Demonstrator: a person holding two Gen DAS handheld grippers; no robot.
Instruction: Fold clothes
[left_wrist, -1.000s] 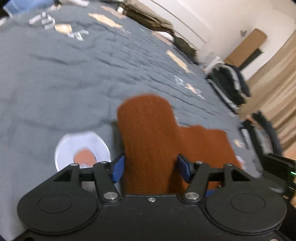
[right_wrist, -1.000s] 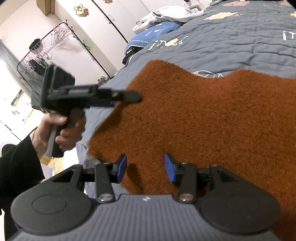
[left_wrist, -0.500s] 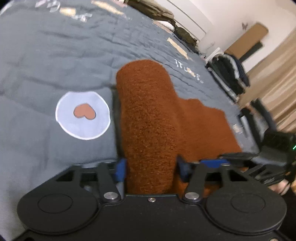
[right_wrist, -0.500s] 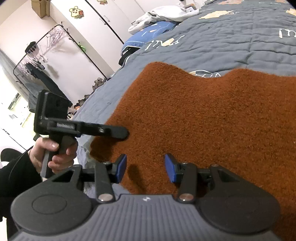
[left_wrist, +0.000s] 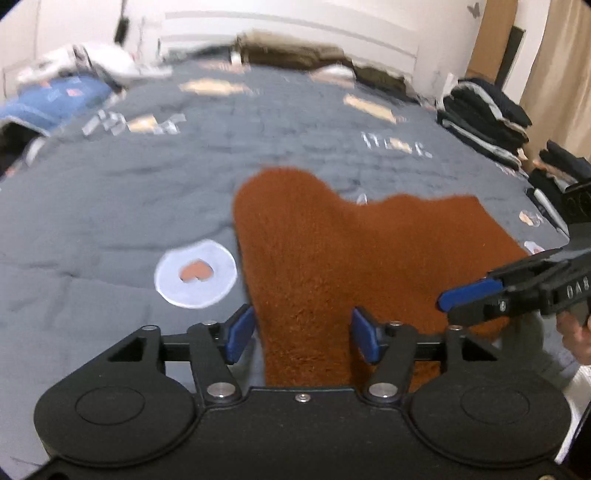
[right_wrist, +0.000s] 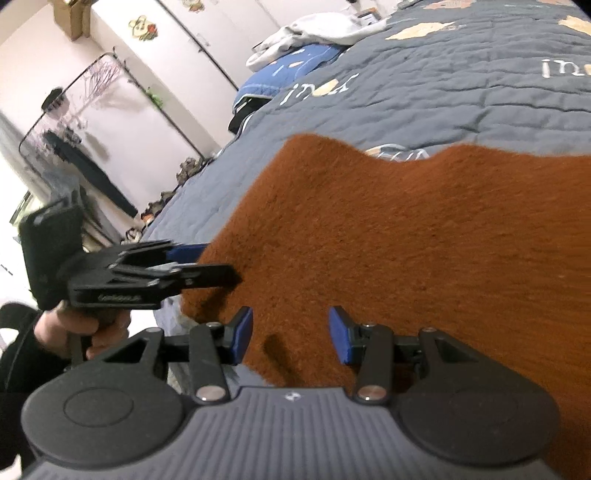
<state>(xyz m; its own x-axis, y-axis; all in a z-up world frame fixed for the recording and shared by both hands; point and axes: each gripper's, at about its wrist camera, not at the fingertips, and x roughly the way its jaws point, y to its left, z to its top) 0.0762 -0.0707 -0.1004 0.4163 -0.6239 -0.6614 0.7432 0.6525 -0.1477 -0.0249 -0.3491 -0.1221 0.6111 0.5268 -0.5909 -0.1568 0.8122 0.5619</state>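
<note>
**Brown fleece garment spread on the bed, both grippers at its near edge**

A rust-brown fleece garment (left_wrist: 332, 258) lies flat on a grey quilted bedspread (left_wrist: 110, 192), one rounded lobe reaching toward the far side of the bed and a wider part spreading to the right. Just beside its left edge, on the bedspread, sits a pale round patch with a pink heart (left_wrist: 195, 274).

The left gripper (left_wrist: 303, 334) hangs over the near strip of the garment. Its jaws stand wide, the blue pads on either side of that strip, and the fabric runs between them; whether the pads touch the fleece cannot be told. In the right wrist view the same gripper (right_wrist: 207, 264) enters from the left at the garment's corner, held by a hand (right_wrist: 74, 325).

The right gripper (right_wrist: 290, 336) also has its jaws wide apart, over the garment's near edge with nothing held between them. From the left wrist view it (left_wrist: 461, 308) comes in from the right, low at the garment's right edge.

Folded dark clothes (left_wrist: 487, 118) are stacked past the right side of the bed, and a white garment (right_wrist: 317, 27) lies on a blue quilt (right_wrist: 291, 66) at the far corner.
</note>
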